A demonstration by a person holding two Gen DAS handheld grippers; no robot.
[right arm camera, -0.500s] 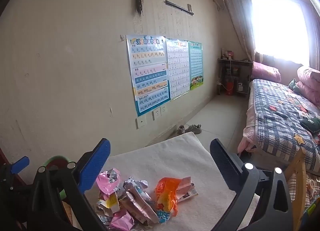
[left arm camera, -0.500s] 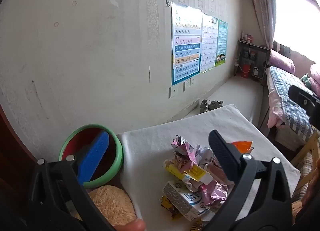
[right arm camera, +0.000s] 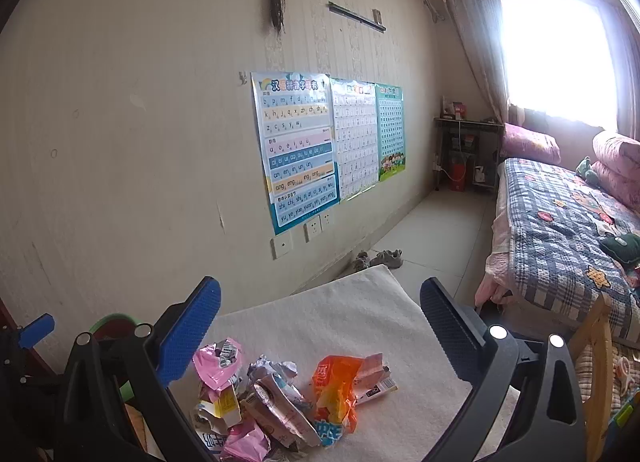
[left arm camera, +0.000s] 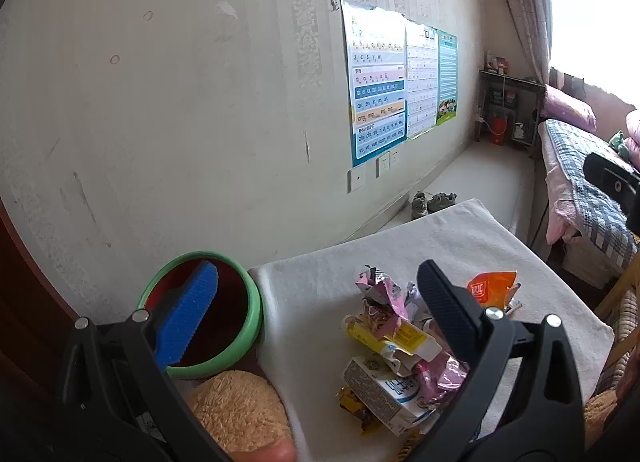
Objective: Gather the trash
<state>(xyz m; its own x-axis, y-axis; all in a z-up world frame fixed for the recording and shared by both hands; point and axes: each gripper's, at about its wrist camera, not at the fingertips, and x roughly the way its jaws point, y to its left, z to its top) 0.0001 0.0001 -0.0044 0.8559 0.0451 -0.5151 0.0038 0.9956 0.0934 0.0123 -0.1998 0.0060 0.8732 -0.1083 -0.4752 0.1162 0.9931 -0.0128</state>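
Observation:
A pile of trash (left arm camera: 396, 346) lies on a white cloth-covered table (left arm camera: 460, 238): pink wrappers, a yellow carton, a white milk carton (left arm camera: 384, 394) and an orange bag (left arm camera: 490, 286). A round bin with a green rim (left arm camera: 240, 346) stands left of the table. My left gripper (left arm camera: 316, 294) is open and empty, above the pile and the bin. My right gripper (right arm camera: 320, 310) is open and empty, above the same pile (right arm camera: 260, 394) with the orange bag (right arm camera: 332, 386) in it. The bin's rim (right arm camera: 114, 320) shows behind its blue finger.
A fuzzy tan cushion (left arm camera: 240, 410) lies beside the bin. A wall with posters (right arm camera: 296, 150) runs along the left. A bed with a plaid quilt (right arm camera: 560, 230) stands right. Shoes (right arm camera: 380, 258) lie on the floor past the table. A wooden chair frame (right arm camera: 596, 342) is near right.
Both views have shifted only slightly. Both grippers stay open and empty, and the trash pile has not moved.

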